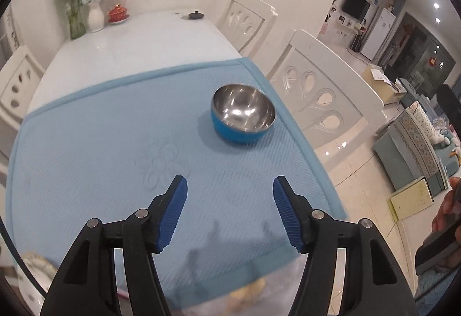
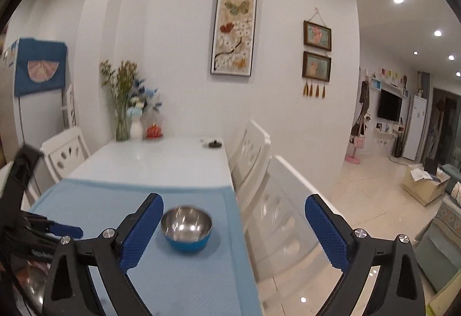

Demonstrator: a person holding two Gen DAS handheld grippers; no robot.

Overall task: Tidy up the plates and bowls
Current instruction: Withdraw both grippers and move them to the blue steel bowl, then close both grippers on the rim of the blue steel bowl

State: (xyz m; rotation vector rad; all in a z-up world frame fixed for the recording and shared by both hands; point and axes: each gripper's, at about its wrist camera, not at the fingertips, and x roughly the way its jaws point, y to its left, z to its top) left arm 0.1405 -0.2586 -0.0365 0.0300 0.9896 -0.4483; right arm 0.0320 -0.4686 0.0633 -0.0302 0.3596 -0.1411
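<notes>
One round steel bowl with a blue outer shell (image 1: 243, 115), nothing in it, sits upright on the light-blue textured mat (image 1: 115, 143) near the mat's right edge, on the white desk (image 1: 138, 39). Left hand-held gripper (image 1: 230, 209): spread, holding nothing. Right hand-held gripper (image 2: 234, 232): spread, holding nothing.

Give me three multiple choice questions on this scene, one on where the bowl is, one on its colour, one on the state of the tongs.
1. Where does the bowl sit?
A. On the blue mat
B. On a chair
C. On the floor

2. What colour is its outside?
A. Red
B. Blue
C. White

3. How are the left tongs and right tongs?
A. Both shut
B. One holds the bowl
C. Both open, empty

Answers:
1. A, it rests on the mat near the right edge.
2. B, blue shell, steel inside.
3. C, a wide gap shows between each pair of fingers.
</notes>
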